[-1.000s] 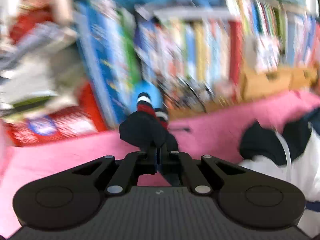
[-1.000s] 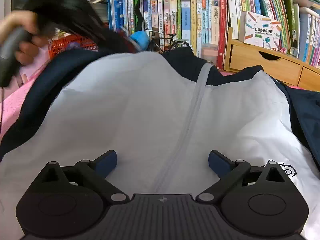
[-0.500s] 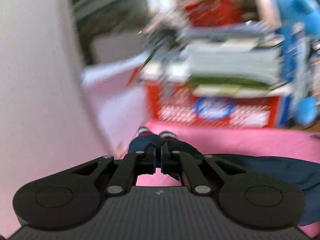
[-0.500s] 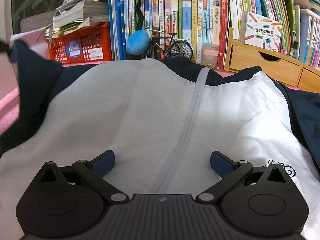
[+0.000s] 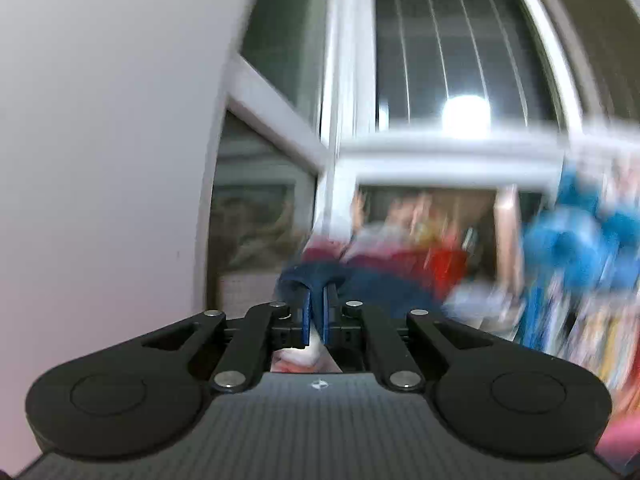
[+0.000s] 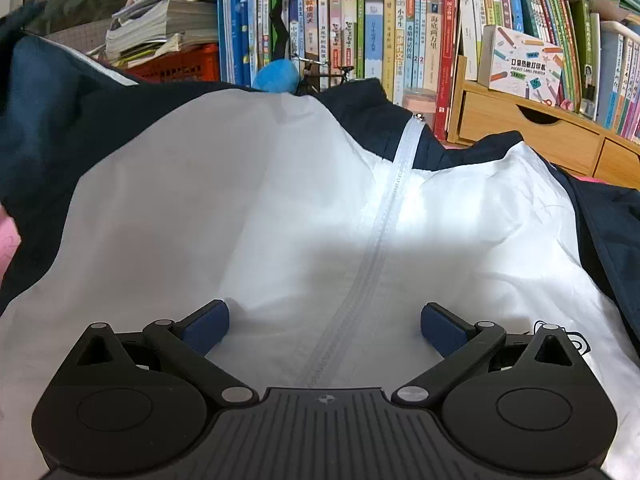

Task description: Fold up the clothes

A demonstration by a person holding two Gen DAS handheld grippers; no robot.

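While the left tongs (image 5: 316, 312) are pinching the dark blue sleeve (image 5: 372, 284) tight and holding it up off to the left side, the white and blue jacket (image 6: 248, 216) is lying flat on the pink desk (image 6: 9, 236) in front of the books (image 6: 404, 36). The zipper (image 6: 372, 240) is running up the middle. The right tongs (image 6: 324, 330) are sitting wide apart over the jacket, holding nothing. To fold well, the sleeve should probably be pulled smooth and laid straight across the white front, without bunching.
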